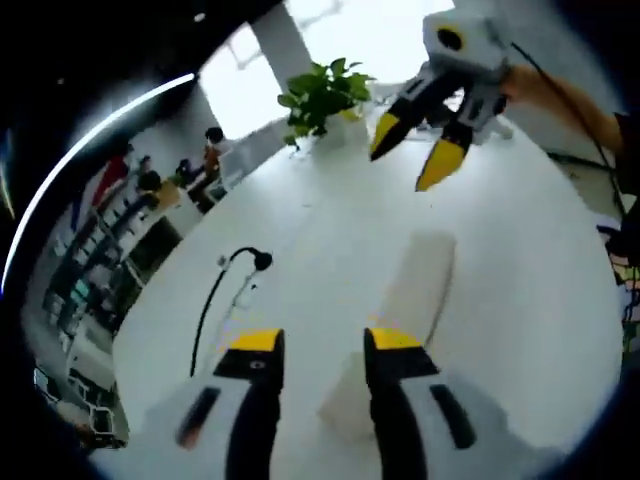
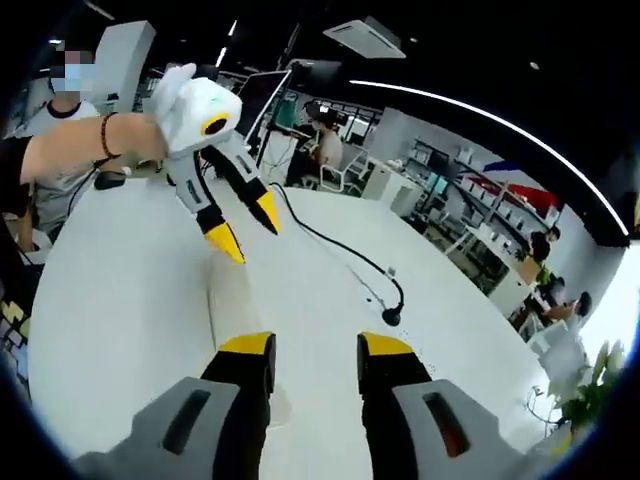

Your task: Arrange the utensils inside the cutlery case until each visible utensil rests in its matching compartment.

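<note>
White cutlery case lies lengthwise on the white table, running from the left gripper toward the right gripper; both grippers' jaws gape empty, left nearer.

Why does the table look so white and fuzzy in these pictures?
Left gripper view: bright window light washes out the table; the pale case looks blurred and the plant sits against glare. Right gripper view: darker room, the ceiling light strip bends from fisheye distortion.
</note>
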A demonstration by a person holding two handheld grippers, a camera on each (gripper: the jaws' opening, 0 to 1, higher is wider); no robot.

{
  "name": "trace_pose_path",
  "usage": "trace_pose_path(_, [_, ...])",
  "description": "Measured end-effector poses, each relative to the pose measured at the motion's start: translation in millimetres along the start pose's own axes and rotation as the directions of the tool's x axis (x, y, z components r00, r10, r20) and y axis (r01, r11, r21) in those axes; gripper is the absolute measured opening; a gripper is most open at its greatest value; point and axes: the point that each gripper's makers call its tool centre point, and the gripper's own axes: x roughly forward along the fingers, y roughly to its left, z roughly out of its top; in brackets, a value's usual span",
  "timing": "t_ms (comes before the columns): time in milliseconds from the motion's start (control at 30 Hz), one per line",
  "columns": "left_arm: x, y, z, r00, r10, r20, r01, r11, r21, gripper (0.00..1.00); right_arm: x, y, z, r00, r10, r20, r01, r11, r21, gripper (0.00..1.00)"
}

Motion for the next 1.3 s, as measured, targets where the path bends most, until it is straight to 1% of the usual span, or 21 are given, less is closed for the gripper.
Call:
trace_pose_path(33, [2.3, 2.6, -2.3, 1.000, 0.021, -0.023, -0.020, 1.000, 0.018, 0.51, 3.0, 2.3, -2.9, 1.000, 0.015, -0.016, -0.015, 1.000, -0.013, 0.40])
trace_pose_path(67, [4.3, 4.6, -5.1, 0.998, 0.028, -0.048, -0.025, 0.997, 0.076, 0.55, 5.8, 4.1, -6.0, 0.999, 0.021, -0.032, -0.022, 1.000, -0.018, 0.42])
trace_pose_path(100, [7.0, -0.3, -7.9, 0.997, -0.003, -0.074, 0.015, 0.987, 0.161, 0.55, 10.5, 7.2, -10.6, 0.998, 0.040, -0.056, -0.042, 0.999, -0.034, 0.44])
trace_pose_path(133, [8.9, -4.7, -10.4, 0.995, -0.031, -0.090, 0.047, 0.982, 0.183, 0.56, 13.2, 8.0, -14.4, 0.996, 0.046, -0.076, -0.051, 0.997, -0.061, 0.44])
trace_pose_path(200, [12.2, -21.1, -20.0, 0.981, -0.130, -0.143, 0.148, 0.981, 0.125, 0.61, 19.6, 12.4, -27.1, 0.987, 0.091, -0.132, -0.094, 0.995, -0.020, 0.51])
trace_pose_path(233, [13.2, -25.8, -22.4, 0.974, -0.168, -0.154, 0.187, 0.975, 0.119, 0.65, 23.3, 21.6, -33.5, 0.976, 0.148, -0.160, -0.145, 0.989, 0.029, 0.60])
trace_pose_path(267, [14.5, -32.1, -26.0, 0.963, -0.208, -0.171, 0.230, 0.965, 0.125, 0.68, 25.3, 25.3, -37.0, 0.968, 0.175, -0.177, -0.171, 0.985, 0.036, 0.65])
trace_pose_path(367, [15.3, -41.3, -39.4, 0.936, -0.263, -0.233, 0.293, 0.950, 0.108, 0.77, 32.6, 40.8, -44.9, 0.942, 0.251, -0.224, -0.247, 0.968, 0.047, 0.71])
trace_pose_path(400, [17.5, -42.2, -42.2, 0.934, -0.270, -0.234, 0.301, 0.948, 0.104, 0.79, 33.1, 43.3, -46.4, 0.937, 0.263, -0.231, -0.257, 0.965, 0.056, 0.73])
trace_pose_path(433, [18.0, -43.0, -43.6, 0.932, -0.276, -0.237, 0.306, 0.947, 0.101, 0.84, 34.4, 51.6, -50.9, 0.917, 0.310, -0.252, -0.305, 0.950, 0.059, 0.72])
trace_pose_path(500, [18.7, -47.1, -51.9, 0.917, -0.305, -0.256, 0.335, 0.938, 0.083, 0.88, 36.8, 61.0, -59.8, 0.888, 0.356, -0.291, -0.352, 0.934, 0.067, 0.71])
trace_pose_path(533, [19.4, -47.3, -57.1, 0.910, -0.313, -0.272, 0.344, 0.936, 0.075, 0.88, 37.9, 62.9, -63.8, 0.877, 0.365, -0.312, -0.362, 0.929, 0.070, 0.69])
trace_pose_path(633, [21.8, -41.5, -66.9, 0.902, -0.305, -0.306, 0.337, 0.940, 0.057, 0.82, 49.4, 55.2, -68.2, 0.871, 0.353, -0.340, -0.357, 0.933, 0.055, 0.66])
trace_pose_path(667, [23.1, -37.5, -70.9, 0.902, -0.287, -0.322, 0.314, 0.949, 0.033, 0.80, 51.0, 54.2, -67.8, 0.870, 0.354, -0.342, -0.357, 0.932, 0.056, 0.64])
trace_pose_path(733, [24.4, -39.0, -73.5, 0.896, -0.300, -0.328, 0.323, 0.946, 0.018, 0.75, 53.7, 55.7, -64.4, 0.873, 0.364, -0.325, -0.362, 0.930, 0.070, 0.56])
trace_pose_path(833, [28.3, -38.5, -73.9, 0.887, -0.329, -0.323, 0.351, 0.936, 0.010, 0.73, 58.4, 65.4, -62.0, 0.860, 0.396, -0.322, -0.389, 0.917, 0.090, 0.53])
trace_pose_path(900, [29.8, -40.2, -74.5, 0.883, -0.335, -0.328, 0.353, 0.936, -0.004, 0.71, 61.1, 62.4, -66.0, 0.851, 0.384, -0.358, -0.381, 0.921, 0.083, 0.52])
trace_pose_path(1000, [30.5, -42.9, -74.7, 0.873, -0.352, -0.338, 0.362, 0.931, -0.033, 0.66, 62.6, 61.5, -68.4, 0.845, 0.389, -0.368, -0.381, 0.920, 0.097, 0.50])
trace_pose_path(1067, [29.6, -45.1, -73.7, 0.872, -0.355, -0.338, 0.372, 0.928, -0.017, 0.65, 60.7, 57.8, -70.6, 0.845, 0.367, -0.389, -0.367, 0.927, 0.077, 0.40])
trace_pose_path(1167, [29.6, -46.0, -73.9, 0.869, -0.365, -0.335, 0.379, 0.925, -0.024, 0.64, 58.0, 61.2, -71.7, 0.830, 0.391, -0.397, -0.387, 0.917, 0.094, 0.40])
trace_pose_path(1300, [28.6, -49.6, -74.7, 0.850, -0.383, -0.360, 0.384, 0.921, -0.075, 0.59, 60.0, 62.7, -74.4, 0.815, 0.380, -0.437, -0.396, 0.916, 0.060, 0.41])
